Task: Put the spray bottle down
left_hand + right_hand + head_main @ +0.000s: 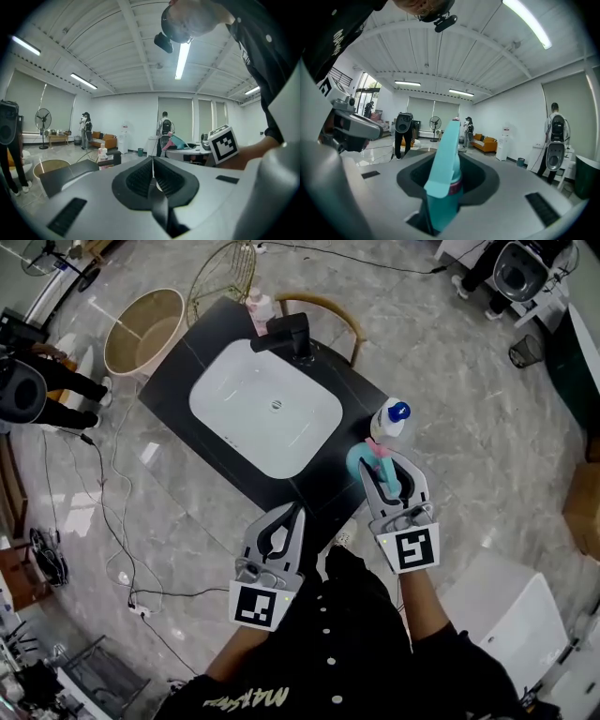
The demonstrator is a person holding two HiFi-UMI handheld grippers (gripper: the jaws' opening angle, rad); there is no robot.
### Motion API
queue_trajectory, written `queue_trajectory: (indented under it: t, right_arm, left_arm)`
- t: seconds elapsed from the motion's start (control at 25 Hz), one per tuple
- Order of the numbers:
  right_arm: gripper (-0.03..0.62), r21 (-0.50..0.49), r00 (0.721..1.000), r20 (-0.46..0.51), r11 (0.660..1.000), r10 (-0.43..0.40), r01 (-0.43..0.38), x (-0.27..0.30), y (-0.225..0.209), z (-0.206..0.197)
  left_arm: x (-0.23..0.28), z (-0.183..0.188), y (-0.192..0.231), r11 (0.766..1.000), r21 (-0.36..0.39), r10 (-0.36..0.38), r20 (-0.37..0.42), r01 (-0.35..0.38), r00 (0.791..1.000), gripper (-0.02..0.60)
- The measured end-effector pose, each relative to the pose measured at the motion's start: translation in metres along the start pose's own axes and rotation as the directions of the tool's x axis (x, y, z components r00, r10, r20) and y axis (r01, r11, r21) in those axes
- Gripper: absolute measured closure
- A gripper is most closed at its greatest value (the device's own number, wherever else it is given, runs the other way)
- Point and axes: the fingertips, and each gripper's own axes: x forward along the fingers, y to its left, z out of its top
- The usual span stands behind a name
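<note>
Bright ceiling tubes (182, 61); fisheye-warped edges

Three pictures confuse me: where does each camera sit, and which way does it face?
Head view: on the person's head, facing steeply down at a white sink; left tongs, right tongs, forearms show.
Left gripper view: on left tongs, facing level across the room; right arm shows.
Right gripper view: on right tongs, facing along the teal plastic spray bottle they clamp; shirt shows.
All share that bottle.

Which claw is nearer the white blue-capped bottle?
Right. The right claw, shut on the spray bottle, is just in front of the white bottle; the left claw, shut, is farther off at the counter's near edge.
</note>
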Motion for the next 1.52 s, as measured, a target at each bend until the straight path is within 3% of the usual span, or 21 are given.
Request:
queue_trajectory:
  t: [0.32,0.64,0.92,1.24,1.52]
  right_arm:
    - [0.476,0.034,0.998,-0.070,0.999,0.005,-0.003,0.046,-0.003,-0.072]
    - [0.476,0.054,0.997,-0.077,0.999,0.002,0.002,0.079,-0.004,-0.114]
    - [0.476,0.091,0.997,-0.073,0.996,0.000,0.006,0.093,0.002,-0.130]
    - [0.470,0.053,0.998,-0.063,0.998,-0.021,0.024,0.099,0.003,-0.130]
    - [0.390,0.035,0.997,-0.071,0.999,0.005,-0.002,0.093,0.008,-0.125]
  left_arm:
    - [0.008,-0.056,0.003,0.998,-0.063,-0.004,-0.119,-0.003,0.993,0.563]
    - [0.010,-0.103,0.009,0.994,-0.105,-0.015,-0.197,-0.006,0.980,0.564]
    - [0.015,-0.119,0.012,0.991,-0.133,-0.013,-0.218,-0.017,0.976,0.565]
    - [0.013,-0.127,0.008,0.990,-0.139,-0.019,-0.231,-0.014,0.973,0.563]
    - [0.013,-0.115,0.009,0.993,-0.116,-0.015,-0.201,-0.009,0.979,0.565]
